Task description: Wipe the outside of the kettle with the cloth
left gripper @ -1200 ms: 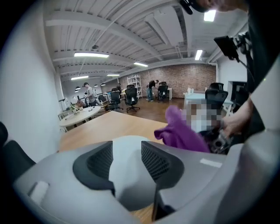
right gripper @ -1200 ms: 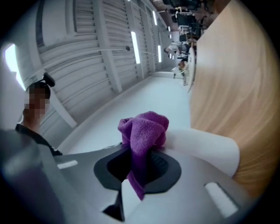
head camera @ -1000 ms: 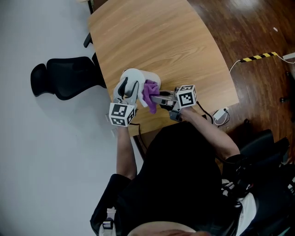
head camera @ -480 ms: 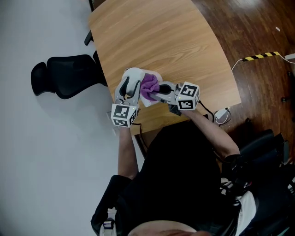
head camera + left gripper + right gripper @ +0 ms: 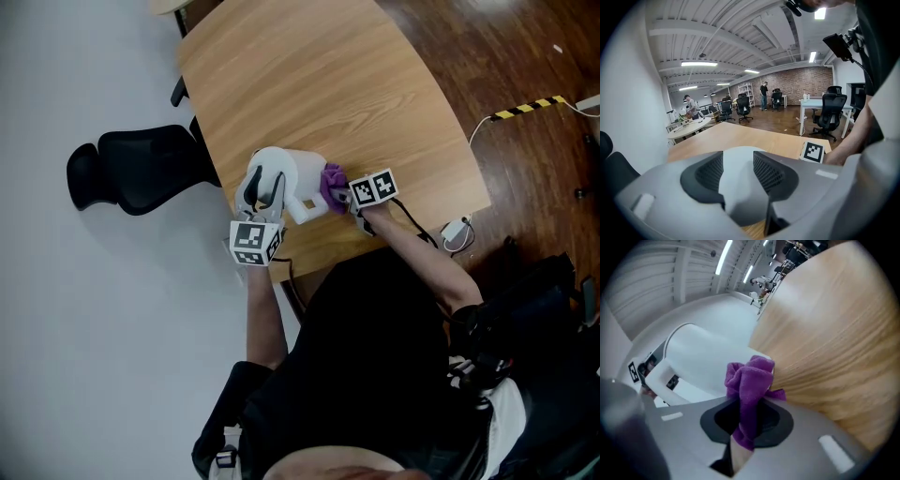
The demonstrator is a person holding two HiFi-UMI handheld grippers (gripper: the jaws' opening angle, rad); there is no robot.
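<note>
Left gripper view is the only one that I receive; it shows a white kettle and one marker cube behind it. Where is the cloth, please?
Observer: The purple cloth is pinched between the fingers of the right gripper.
Operator: Does it touch already?
Observer: It seems so. In the right gripper view the bunched end lies against the kettle's white wall, low down, close to the wooden table.
Operator: On which side?
Observer: In the head view, on the right side, the one away from the black chair.
</note>
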